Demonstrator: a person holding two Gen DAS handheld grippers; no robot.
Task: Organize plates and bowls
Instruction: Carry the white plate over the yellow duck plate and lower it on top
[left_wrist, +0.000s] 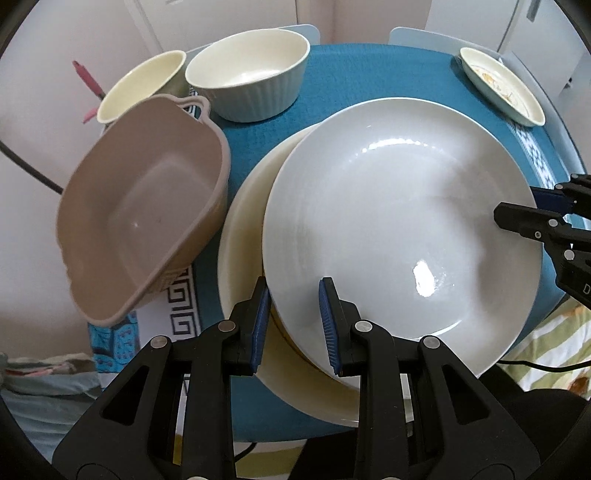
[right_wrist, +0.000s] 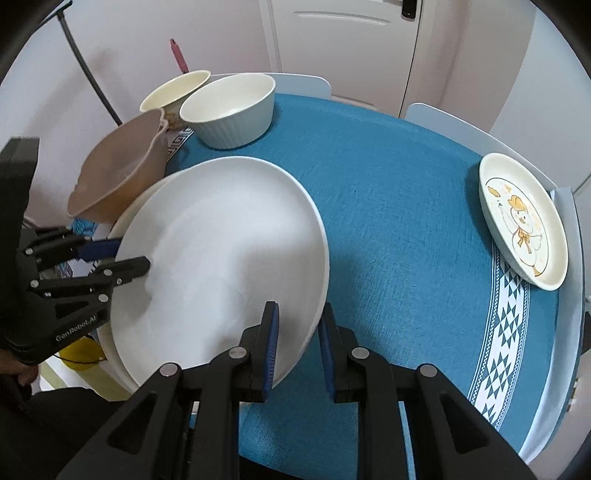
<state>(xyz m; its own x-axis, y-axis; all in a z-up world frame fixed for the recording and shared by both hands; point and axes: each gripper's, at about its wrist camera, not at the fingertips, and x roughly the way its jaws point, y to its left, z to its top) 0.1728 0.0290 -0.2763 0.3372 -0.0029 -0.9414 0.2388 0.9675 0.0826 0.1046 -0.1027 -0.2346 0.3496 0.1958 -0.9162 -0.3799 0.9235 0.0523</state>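
A large white plate (left_wrist: 399, 229) lies on top of a cream plate (left_wrist: 243, 266) on the blue tablecloth. My left gripper (left_wrist: 295, 325) straddles the white plate's near rim, one finger under and one over, with a visible gap. My right gripper (right_wrist: 297, 343) straddles the opposite rim (right_wrist: 310, 314) the same way; it also shows in the left wrist view (left_wrist: 532, 206). The white plate (right_wrist: 221, 266) looks slightly tilted. A brown plastic basin (left_wrist: 140, 221), a ribbed white bowl (left_wrist: 251, 74), a cream bowl (left_wrist: 140, 85) and a small cartoon-print plate (right_wrist: 522, 221) stand around.
The round table (right_wrist: 406, 221) has a blue cloth with a white patterned border. White chair backs (right_wrist: 443, 118) stand behind it. A door and walls are at the back. A black cable (right_wrist: 92, 81) hangs at the left.
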